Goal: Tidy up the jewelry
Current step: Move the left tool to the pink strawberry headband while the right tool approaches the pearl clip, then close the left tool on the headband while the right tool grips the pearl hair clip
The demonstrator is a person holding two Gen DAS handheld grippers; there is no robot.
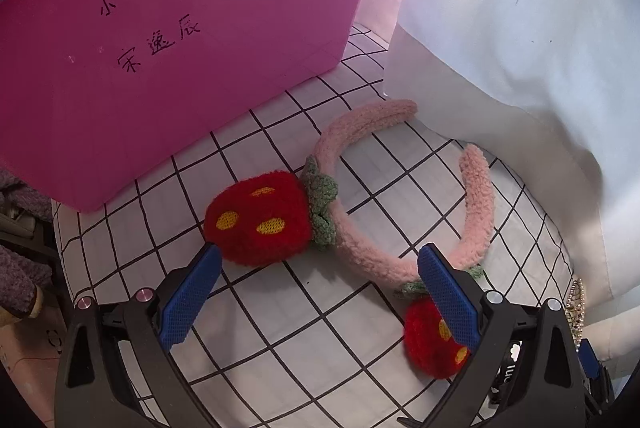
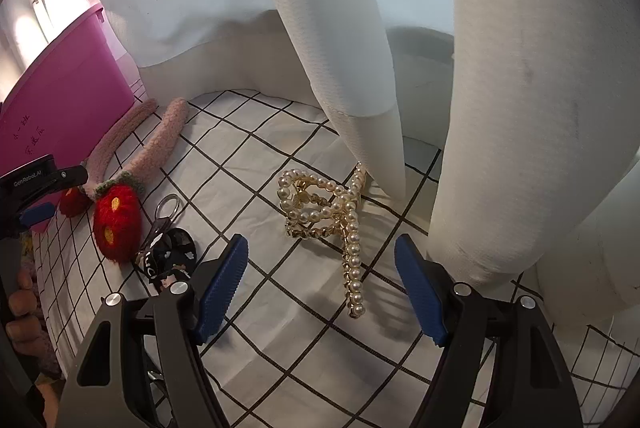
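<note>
A fuzzy pink headband (image 1: 352, 248) with two red knitted strawberries (image 1: 260, 216) lies on the checked sheet (image 1: 280, 328). My left gripper (image 1: 320, 256) hovers just over it, open. One strawberry sits by its left fingertip, and its right finger covers part of the other strawberry (image 1: 428, 340). A pearl and gold hair claw (image 2: 316, 204) lies on the sheet in front of my right gripper (image 2: 320, 242), which is open, its blue pads (image 2: 224, 284) on either side of the claw's pearl tail and not touching it.
A pink plastic box (image 1: 180, 48) with black handwriting stands at the left behind the headband. White fabric folds (image 2: 360, 48) hang close behind the claw and at the right. A black trinket with a silver ring (image 2: 168, 252) lies between headband and claw. A hand (image 2: 20, 308) shows at the left edge.
</note>
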